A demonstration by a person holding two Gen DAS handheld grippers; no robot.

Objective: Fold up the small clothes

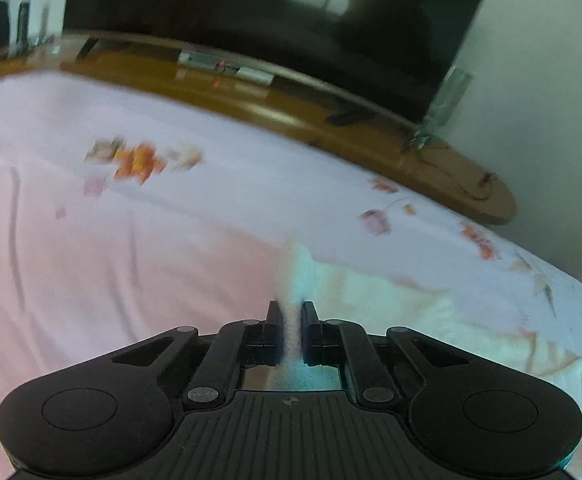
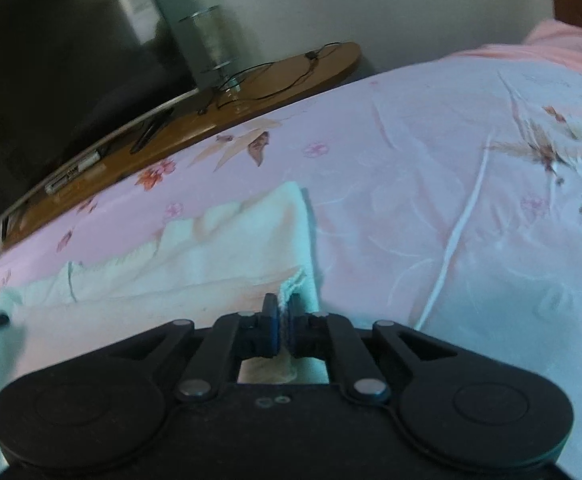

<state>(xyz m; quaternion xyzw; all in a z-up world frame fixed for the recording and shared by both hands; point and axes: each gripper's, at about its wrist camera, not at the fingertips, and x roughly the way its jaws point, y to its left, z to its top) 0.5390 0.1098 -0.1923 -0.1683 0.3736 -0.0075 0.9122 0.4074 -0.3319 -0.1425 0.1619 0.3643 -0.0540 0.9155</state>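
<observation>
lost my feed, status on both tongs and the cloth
Left tongs shut on pale cloth. Right tongs shut on its frayed corner. Cloth spread on pink bedsheet; nothing in the way.

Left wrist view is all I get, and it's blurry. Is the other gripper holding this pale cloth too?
Observer: Yes. The right gripper is shut on a frayed corner of the pale garment.
Operator: Which way does the cloth run from there?
Observer: It stretches away to that gripper's left across the pink floral bedsheet, with wrinkles along it.
Operator: Is the bed beyond it bare?
Observer: On the right it carries a large brown and white flower print.
</observation>
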